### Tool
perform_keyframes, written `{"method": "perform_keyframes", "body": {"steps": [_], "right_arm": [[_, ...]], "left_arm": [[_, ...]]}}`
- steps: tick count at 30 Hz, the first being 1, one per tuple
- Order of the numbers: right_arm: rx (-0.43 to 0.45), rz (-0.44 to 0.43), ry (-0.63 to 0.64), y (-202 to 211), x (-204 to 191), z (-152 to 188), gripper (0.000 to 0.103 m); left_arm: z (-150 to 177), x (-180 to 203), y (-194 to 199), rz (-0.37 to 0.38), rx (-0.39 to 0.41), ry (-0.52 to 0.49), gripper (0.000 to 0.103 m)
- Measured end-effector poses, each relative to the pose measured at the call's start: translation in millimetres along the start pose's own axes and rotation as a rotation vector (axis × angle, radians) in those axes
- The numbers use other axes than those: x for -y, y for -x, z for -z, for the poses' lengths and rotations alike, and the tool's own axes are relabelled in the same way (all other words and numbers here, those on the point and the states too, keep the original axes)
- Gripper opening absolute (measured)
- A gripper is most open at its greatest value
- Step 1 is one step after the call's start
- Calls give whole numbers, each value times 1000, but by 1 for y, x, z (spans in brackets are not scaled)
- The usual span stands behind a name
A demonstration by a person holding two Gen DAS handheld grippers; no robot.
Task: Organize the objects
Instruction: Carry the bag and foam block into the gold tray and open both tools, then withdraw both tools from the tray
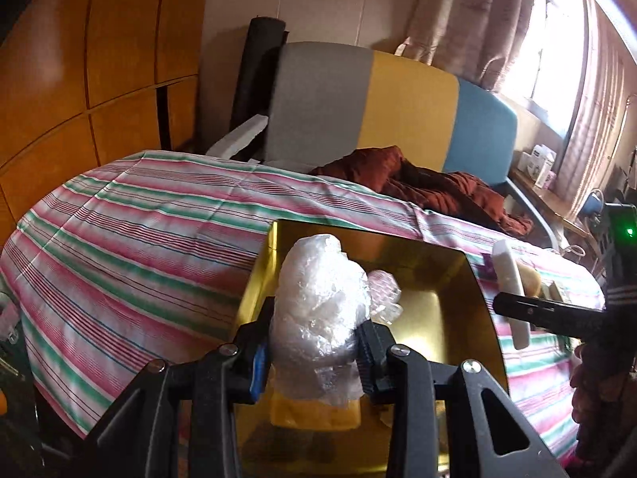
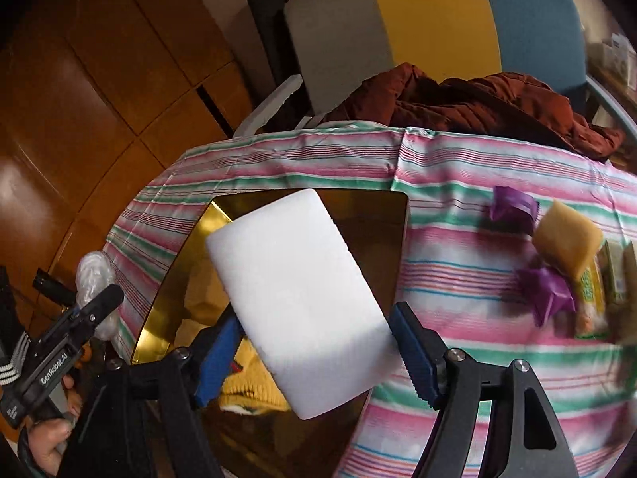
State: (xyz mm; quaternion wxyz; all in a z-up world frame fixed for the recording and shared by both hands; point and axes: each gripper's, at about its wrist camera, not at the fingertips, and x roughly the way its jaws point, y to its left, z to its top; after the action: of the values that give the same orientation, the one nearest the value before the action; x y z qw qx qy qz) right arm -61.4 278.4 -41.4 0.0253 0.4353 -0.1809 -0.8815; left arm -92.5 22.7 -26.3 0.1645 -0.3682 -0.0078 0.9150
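My left gripper (image 1: pixel 314 338) is shut on a crumpled clear plastic bundle (image 1: pixel 318 290) and holds it above a shiny gold tray (image 1: pixel 458 302). A yellow item (image 1: pixel 314 410) and a small pinkish clear wrapper (image 1: pixel 384 290) lie in the tray. In the right wrist view my right gripper (image 2: pixel 316 318) holds a white foam block (image 2: pixel 294 298) between its blue pads, tilted over the same gold tray (image 2: pixel 171 290), with a yellow cloth (image 2: pixel 254 390) beneath it. The two grippers are side by side over the tray. The plastic bundle (image 2: pixel 91 275) shows at the lower left.
The tray sits on a table under a pink, green and white striped cloth (image 1: pixel 139 231). Two purple wrappers (image 2: pixel 513 205) (image 2: pixel 547 290), a yellow sponge (image 2: pixel 569 237) and snack packets (image 2: pixel 593 302) lie to the right. A brown jacket (image 1: pixel 430 183) and a tricolour chair (image 1: pixel 406 103) stand behind.
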Motion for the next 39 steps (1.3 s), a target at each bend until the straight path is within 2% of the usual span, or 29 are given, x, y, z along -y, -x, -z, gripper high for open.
{"method": "perform_keyframes", "body": {"steps": [4, 7, 9, 11, 21, 27, 39], "right_arm": [[6, 14, -32, -11, 1, -10, 77], [26, 39, -28, -19, -2, -20, 103], [42, 50, -14, -20, -6, -25, 103], [45, 36, -17, -20, -8, -26, 103], [30, 55, 47, -17, -18, 1, 103], [60, 78, 82, -6, -25, 14, 103], [155, 136, 130, 30, -36, 39, 103]], "left_arm": [[0, -9, -11, -26, -25, 6, 36], [9, -17, -22, -25, -75, 33, 41], [12, -22, -26, -20, -96, 48, 47], [16, -24, -28, -24, -101, 57, 49], [33, -30, -17, -63, -106, 80, 51], [36, -23, 4, -80, -66, 76, 51], [31, 16, 43, -73, 40, -32, 51]]}}
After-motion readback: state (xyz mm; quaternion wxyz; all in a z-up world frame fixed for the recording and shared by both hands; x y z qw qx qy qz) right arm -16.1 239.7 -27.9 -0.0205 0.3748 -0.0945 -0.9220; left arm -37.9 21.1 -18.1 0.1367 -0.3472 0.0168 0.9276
